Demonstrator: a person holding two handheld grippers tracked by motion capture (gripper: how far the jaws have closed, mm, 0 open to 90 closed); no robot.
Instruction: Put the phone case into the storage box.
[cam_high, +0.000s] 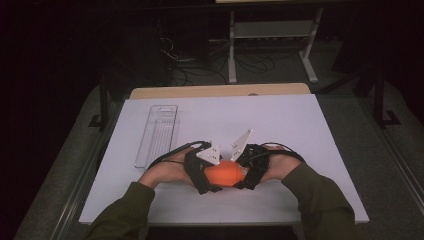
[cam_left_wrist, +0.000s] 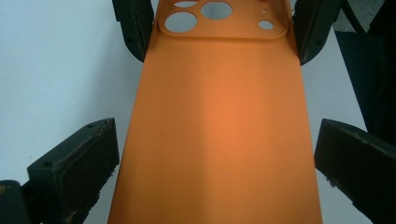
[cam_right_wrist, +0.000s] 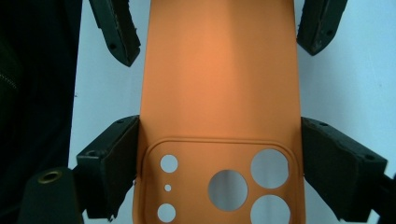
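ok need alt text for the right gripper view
An orange phone case lies back-up on a white table, its camera-cutout end gripped between the right gripper jaws; the left gripper jaws flank its far end.

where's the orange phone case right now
The orange phone case lies near the front middle of the white table, between the left hand-held gripper and the right hand-held gripper.

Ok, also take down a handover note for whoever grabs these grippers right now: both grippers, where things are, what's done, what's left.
Right gripper: shut on the orange phone case at its camera-cutout end.
Left gripper: open, jaws either side of the plain end, with a sliver of gap.
Case: between both grippers near the front of the white table; can't tell if it's lifted.
Clear tray: back left, nothing in it.
Done: case gripped at one end.
Left: probably close the left gripper, then move the case.
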